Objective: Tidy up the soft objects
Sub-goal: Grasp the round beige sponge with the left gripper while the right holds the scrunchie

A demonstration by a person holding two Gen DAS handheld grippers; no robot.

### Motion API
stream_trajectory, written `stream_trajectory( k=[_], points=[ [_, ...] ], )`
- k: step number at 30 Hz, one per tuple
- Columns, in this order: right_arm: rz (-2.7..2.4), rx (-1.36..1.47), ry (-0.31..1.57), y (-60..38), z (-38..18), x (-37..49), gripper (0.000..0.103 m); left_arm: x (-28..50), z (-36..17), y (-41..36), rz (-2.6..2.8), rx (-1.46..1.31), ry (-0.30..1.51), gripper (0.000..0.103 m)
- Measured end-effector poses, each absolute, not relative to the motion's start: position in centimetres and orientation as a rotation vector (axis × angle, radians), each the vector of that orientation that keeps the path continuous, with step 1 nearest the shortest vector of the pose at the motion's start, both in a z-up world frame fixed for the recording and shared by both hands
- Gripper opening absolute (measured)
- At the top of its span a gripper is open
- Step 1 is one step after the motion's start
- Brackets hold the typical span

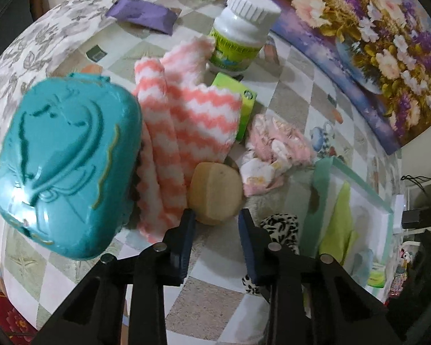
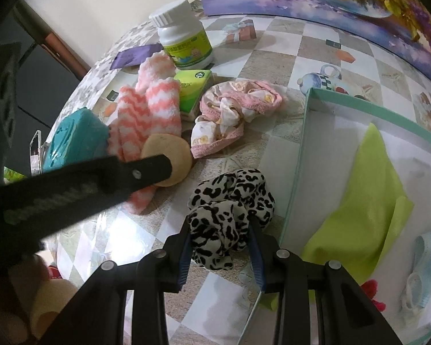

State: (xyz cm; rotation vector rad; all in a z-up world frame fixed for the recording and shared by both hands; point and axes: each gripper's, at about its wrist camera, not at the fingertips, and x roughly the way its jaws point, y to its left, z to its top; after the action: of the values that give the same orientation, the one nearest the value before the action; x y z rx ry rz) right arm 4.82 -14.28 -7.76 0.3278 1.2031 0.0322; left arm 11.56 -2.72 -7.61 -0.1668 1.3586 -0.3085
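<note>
Filling the right side of the right wrist view, a white box with a green rim (image 2: 298, 155) holds a lime cloth (image 2: 367, 201) and a pale blue item. A teal plastic case (image 1: 69, 166) takes up the left of the left wrist view, touching a pink-and-white zigzag towel (image 1: 186, 120) at centre. The leopard-print scrunchie (image 2: 230, 210) lies low in the right wrist view, just left of the box; the right gripper (image 2: 221, 247) is clenched on it. The left gripper (image 1: 217, 230) stands partly open at the tan round sponge (image 1: 215, 192), pads not pressing it.
</note>
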Motion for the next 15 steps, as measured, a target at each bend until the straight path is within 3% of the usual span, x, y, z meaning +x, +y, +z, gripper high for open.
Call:
stream_trajectory(
  k=[15],
  points=[
    [0.033,0.350,1.210,-14.5,-8.0,4.8,0.037,12.6,-8.7,-2.8,-0.292,-0.235,1.351,0.032]
  ],
)
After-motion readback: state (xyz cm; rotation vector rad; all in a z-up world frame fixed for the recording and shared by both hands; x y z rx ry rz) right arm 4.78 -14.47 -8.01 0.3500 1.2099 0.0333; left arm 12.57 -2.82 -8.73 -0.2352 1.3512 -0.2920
